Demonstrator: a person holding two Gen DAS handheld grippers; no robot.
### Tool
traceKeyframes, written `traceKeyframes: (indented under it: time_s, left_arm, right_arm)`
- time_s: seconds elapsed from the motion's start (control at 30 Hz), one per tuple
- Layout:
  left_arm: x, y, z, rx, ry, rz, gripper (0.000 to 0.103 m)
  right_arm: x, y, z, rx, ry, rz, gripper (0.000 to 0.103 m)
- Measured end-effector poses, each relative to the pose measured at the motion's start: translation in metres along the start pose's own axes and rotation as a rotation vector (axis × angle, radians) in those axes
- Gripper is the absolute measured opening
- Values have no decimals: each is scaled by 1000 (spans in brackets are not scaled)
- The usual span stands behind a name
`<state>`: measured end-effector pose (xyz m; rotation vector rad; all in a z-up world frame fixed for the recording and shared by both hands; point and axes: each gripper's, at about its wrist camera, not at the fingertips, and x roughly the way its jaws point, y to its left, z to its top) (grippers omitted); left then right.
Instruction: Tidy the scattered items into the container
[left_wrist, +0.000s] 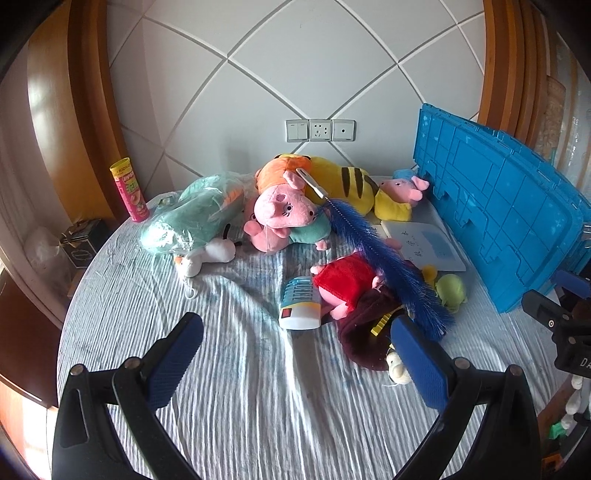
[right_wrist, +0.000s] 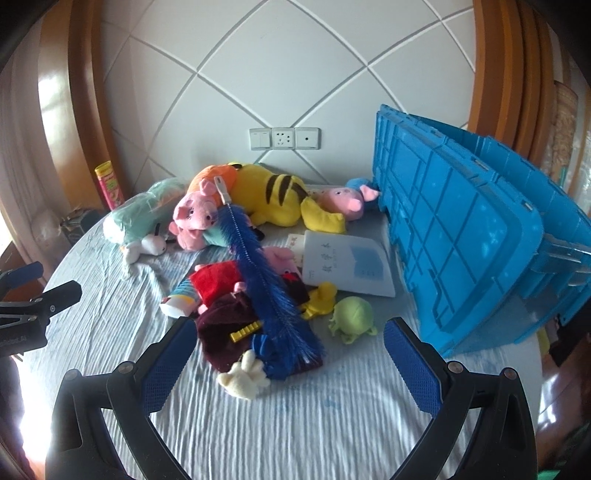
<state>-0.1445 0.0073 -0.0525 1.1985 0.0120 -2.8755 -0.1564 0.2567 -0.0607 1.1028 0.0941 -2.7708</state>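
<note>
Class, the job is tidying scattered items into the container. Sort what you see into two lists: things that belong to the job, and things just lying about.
Job:
blue crate
yellow striped plush
pink pig plush
blue bristle brush
green frog toy
booklet

Lying about:
snack tube
wall sockets
dark tin

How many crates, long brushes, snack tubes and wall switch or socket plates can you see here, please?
Blue crate: 1
Long blue brush: 1
Snack tube: 1
Wall plates: 3
Total: 6
</note>
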Motion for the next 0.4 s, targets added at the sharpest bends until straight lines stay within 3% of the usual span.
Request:
traceKeyframes:
  time_s: [0.4]
  left_arm:
    - [-5, 4, 1, 13, -20, 3, 103]
  right_arm:
    - [-7, 5, 4, 9, -18, -13, 102]
